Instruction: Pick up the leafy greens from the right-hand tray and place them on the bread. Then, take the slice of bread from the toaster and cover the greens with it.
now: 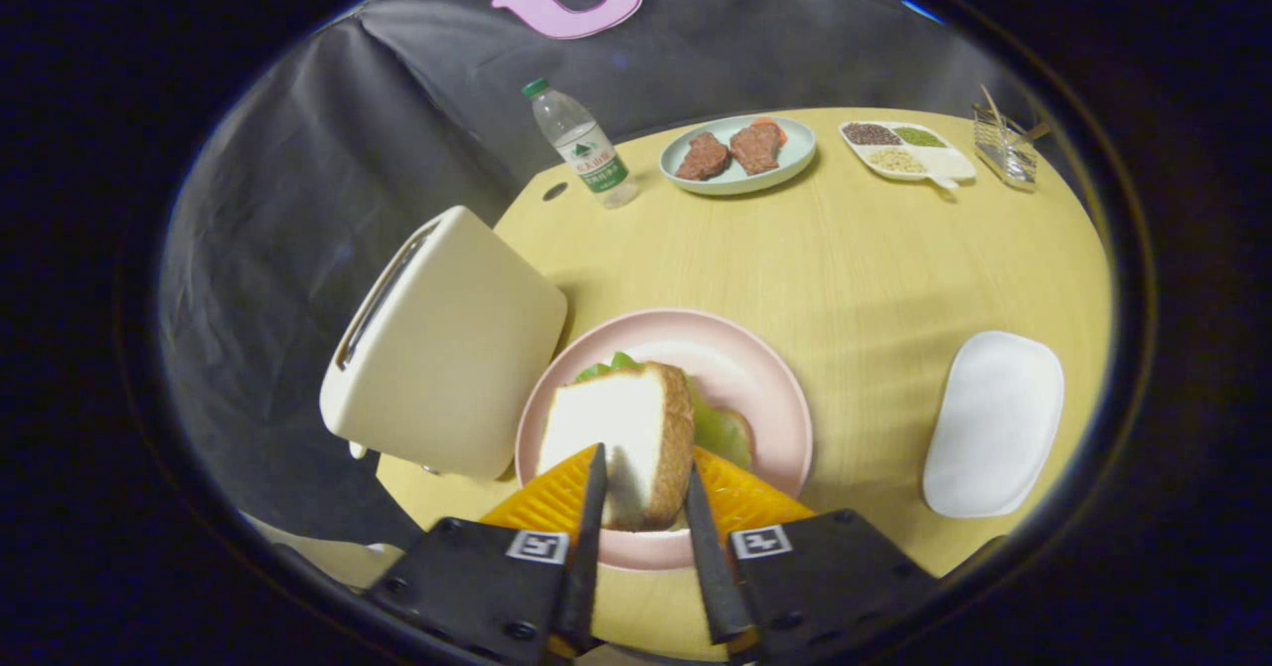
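So the round wooden table (845, 268) carries everything, with a cream toaster (447, 348) at about 9 o'clock from the pink plate (765, 388). Over that plate, the gripper (644, 492) is clamped on a slice of bread (621, 427), both fingers pressing its sides (crust toward 3 o'clock). Leafy greens (720, 432) poke out underneath it. An empty white tray (994, 422) sits off at 3 o'clock.

Matt wood-grain table (865, 258), glossy toaster (447, 348)
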`<state>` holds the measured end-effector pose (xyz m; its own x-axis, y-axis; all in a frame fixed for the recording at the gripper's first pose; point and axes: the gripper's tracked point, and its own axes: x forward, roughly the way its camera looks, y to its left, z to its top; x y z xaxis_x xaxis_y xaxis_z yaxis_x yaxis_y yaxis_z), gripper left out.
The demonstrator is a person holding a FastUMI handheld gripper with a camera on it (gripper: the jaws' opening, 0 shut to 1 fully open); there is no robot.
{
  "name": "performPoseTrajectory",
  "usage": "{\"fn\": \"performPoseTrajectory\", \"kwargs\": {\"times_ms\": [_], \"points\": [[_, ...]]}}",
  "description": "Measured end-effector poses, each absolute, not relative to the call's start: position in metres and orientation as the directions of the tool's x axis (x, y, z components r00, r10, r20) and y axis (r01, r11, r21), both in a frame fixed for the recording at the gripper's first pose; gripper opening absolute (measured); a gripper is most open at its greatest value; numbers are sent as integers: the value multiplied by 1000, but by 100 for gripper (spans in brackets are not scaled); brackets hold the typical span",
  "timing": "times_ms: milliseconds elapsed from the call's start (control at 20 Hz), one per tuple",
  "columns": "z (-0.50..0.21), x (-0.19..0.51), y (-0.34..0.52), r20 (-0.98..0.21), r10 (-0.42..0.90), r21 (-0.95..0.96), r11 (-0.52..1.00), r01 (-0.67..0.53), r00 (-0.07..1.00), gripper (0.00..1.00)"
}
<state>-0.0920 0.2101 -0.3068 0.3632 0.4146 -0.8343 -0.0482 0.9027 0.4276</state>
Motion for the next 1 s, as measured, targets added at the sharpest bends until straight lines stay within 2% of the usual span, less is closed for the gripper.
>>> {"fn": "performPoseTrajectory", "kwargs": {"times_ms": [50, 100, 250, 500, 700, 1000], "points": [[-307, -95, 207, -839, 410, 419, 906, -54, 357, 61], [-306, -97, 204, -840, 412, 420, 906, -59, 353, 60], [-294, -96, 193, -830, 415, 422, 904, -68, 374, 76], [-255, -75, 155, -763, 391, 391, 913, -114, 515, 100], [-212, -49, 100, -671, 307, 305, 944, -126, 675, 100], [-147, -20, 4, -498, 107, 138, 990, -44, 860, 100]]}}
